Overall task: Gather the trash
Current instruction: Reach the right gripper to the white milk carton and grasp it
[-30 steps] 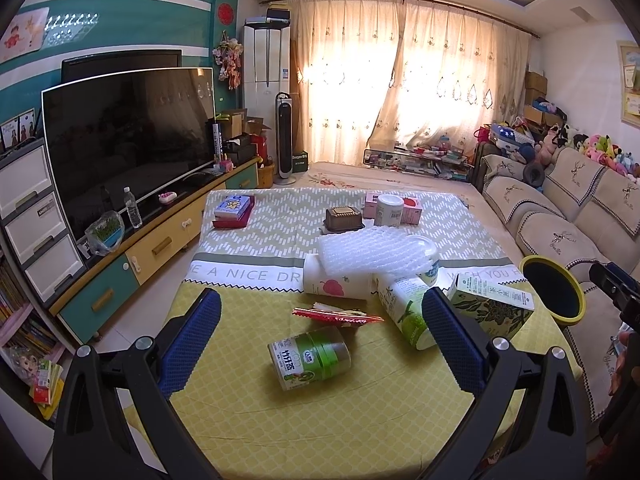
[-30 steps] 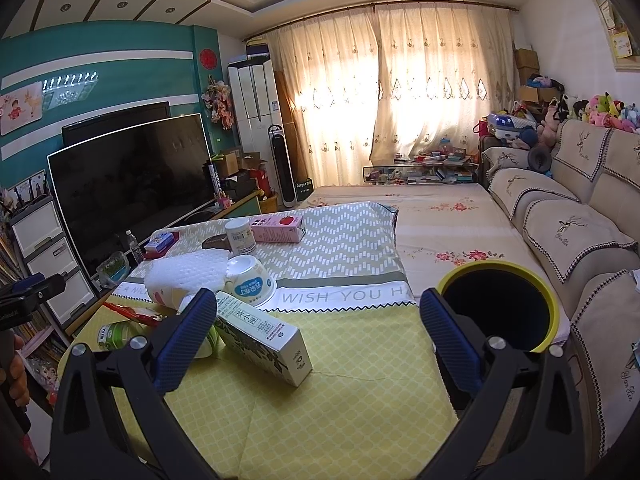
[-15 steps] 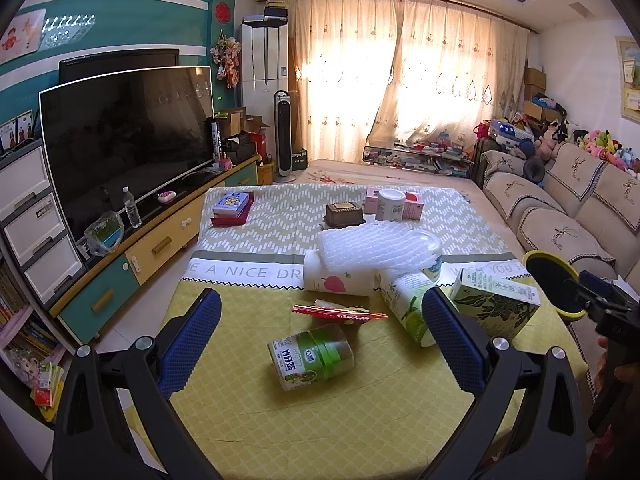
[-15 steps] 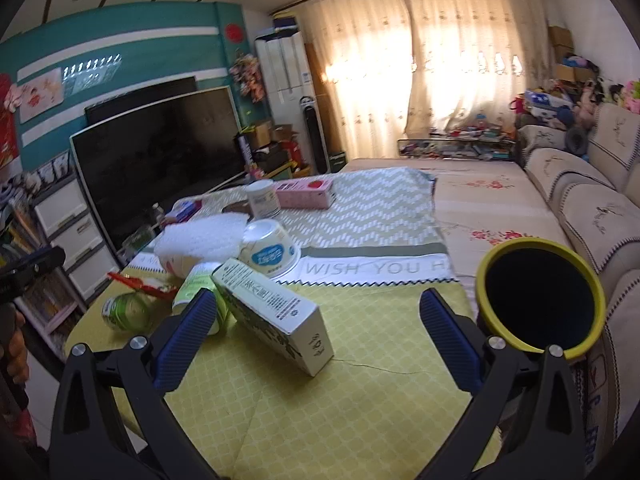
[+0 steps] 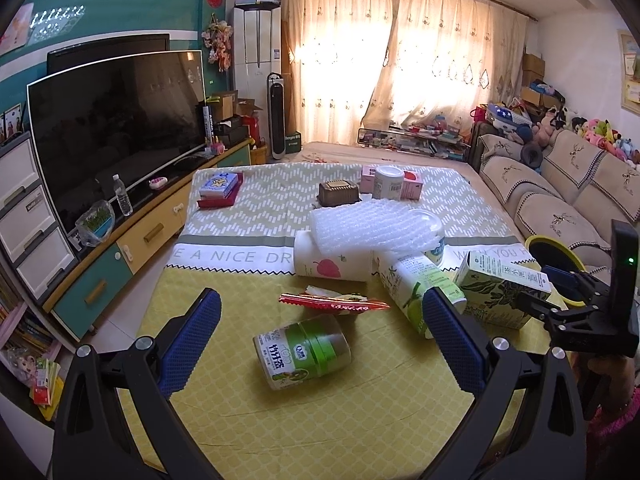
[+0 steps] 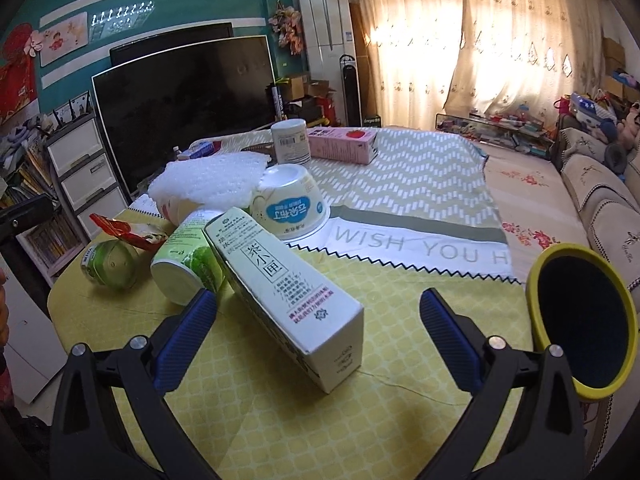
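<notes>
Trash lies on the yellow-green tablecloth [image 5: 280,412]: a green jar [image 5: 303,351] on its side, a red wrapper [image 5: 334,303], a green-white bottle [image 5: 416,286], a white paper cup [image 5: 332,266] under bubble wrap [image 5: 372,228], a white bowl [image 6: 290,205] upside down and a pale carton [image 6: 288,294]. My left gripper [image 5: 320,344] is open, its fingers either side of the green jar. My right gripper [image 6: 318,334] is open, its fingers either side of the carton's near end. A yellow-rimmed bin [image 6: 584,320] stands at the table's right edge.
Farther back on the table are a pink box [image 5: 408,182], a white tub [image 5: 389,182], a brown box [image 5: 338,192] and books [image 5: 220,188]. A TV [image 5: 116,132] on a cabinet is at the left. A sofa [image 5: 560,188] is at the right.
My right gripper has moved forward and down toward the carton, which now looms large between its fingers. My left gripper has shifted slightly closer to the green jar.
</notes>
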`<state>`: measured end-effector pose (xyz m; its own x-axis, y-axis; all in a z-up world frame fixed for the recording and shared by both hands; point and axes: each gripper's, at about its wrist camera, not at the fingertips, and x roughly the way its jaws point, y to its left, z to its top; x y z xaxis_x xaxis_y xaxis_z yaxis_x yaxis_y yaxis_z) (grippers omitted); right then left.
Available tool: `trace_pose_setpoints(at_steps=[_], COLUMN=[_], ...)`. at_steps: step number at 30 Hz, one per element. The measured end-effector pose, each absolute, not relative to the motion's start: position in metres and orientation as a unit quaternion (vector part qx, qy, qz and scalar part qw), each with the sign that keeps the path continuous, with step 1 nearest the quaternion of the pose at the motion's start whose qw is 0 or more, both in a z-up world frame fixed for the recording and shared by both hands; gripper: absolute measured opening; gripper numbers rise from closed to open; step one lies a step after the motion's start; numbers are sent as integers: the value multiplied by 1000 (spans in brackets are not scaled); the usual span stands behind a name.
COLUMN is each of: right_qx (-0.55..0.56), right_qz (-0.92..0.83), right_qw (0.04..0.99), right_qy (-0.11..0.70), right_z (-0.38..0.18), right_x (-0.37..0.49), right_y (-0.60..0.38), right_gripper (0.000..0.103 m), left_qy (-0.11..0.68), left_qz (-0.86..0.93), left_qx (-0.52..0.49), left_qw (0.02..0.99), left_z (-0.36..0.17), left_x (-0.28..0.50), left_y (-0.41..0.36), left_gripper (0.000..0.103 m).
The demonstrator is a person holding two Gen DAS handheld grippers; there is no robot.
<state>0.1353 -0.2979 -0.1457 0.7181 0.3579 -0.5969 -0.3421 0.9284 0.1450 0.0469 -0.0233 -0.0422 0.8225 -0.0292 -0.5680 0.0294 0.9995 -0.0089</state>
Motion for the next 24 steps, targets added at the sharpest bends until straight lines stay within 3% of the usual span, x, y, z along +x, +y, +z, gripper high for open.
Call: trace_pose_setpoints(at_steps=[6, 8, 17, 24], right_qx=[18, 20, 33, 48], right_qz=[220, 227, 265, 255], right_qw=[918, 914, 898, 895], right_qy=[331, 335, 348, 363], right_z=[-148, -148, -152, -166], right_x=[140, 140, 127, 123], right_y=[-294, -292, -285, -284], right_gripper=[93, 76, 34, 43], left_qy=[300, 301, 304, 307], left_qz=[-15, -15, -17, -20], left_qx=[-2, -1, -2, -1], left_qw=[954, 954, 953, 951], left_z=[-44, -45, -47, -49], left_x=[50, 51, 51, 51], left_y=[-23, -23, -24, -24], left_gripper=[99, 99, 99, 99])
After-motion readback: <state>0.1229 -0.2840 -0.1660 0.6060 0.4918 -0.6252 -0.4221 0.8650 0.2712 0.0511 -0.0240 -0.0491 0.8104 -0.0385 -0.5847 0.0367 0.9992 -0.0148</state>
